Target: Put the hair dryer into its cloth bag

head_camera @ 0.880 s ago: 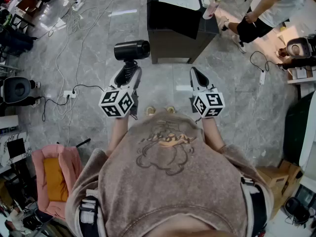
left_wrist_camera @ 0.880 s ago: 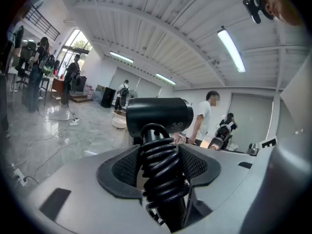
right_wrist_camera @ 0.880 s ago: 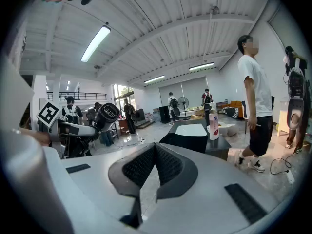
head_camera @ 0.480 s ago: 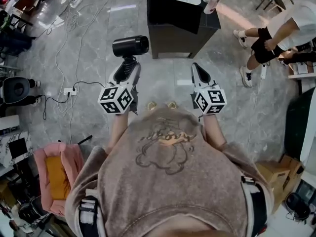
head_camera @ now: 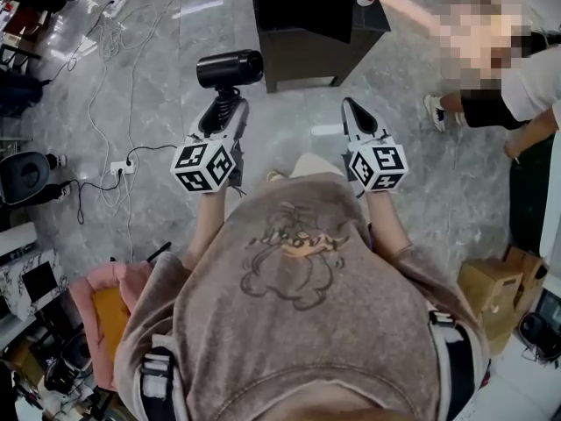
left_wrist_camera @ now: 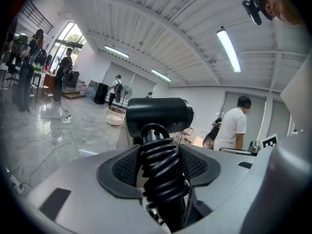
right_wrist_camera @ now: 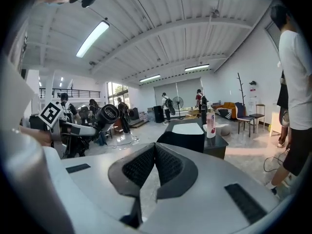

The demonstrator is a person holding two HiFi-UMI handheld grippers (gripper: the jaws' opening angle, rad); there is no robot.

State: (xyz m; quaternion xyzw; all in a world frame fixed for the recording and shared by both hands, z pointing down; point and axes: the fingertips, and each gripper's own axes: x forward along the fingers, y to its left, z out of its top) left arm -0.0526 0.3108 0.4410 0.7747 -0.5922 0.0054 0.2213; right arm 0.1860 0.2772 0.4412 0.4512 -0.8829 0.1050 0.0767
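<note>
A black hair dryer (head_camera: 230, 68) stands upright above my left gripper (head_camera: 223, 112), barrel pointing right. In the left gripper view its handle, wrapped in a coiled black cord (left_wrist_camera: 161, 165), sits between the pads, and the left gripper (left_wrist_camera: 158, 167) is shut on it. My right gripper (head_camera: 353, 112) hangs level beside it, shut and empty, and the right gripper view shows its pads (right_wrist_camera: 168, 165) pressed together. From the right gripper view the hair dryer (right_wrist_camera: 108, 114) appears at the left. I cannot make out a cloth bag; a white item (right_wrist_camera: 187, 128) lies on the black table.
A black table (head_camera: 307, 24) stands straight ahead, with a pink bottle (right_wrist_camera: 210, 122) on it. A person (head_camera: 526, 86) stands at the right. Cables and a power strip (head_camera: 123, 167) lie on the floor at left. A pink seat (head_camera: 96, 314) and a cardboard box (head_camera: 491, 288) flank me.
Both grippers have shifted a little up the picture, toward the black table, with the hair dryer still in the left one. The person at the right has moved.
</note>
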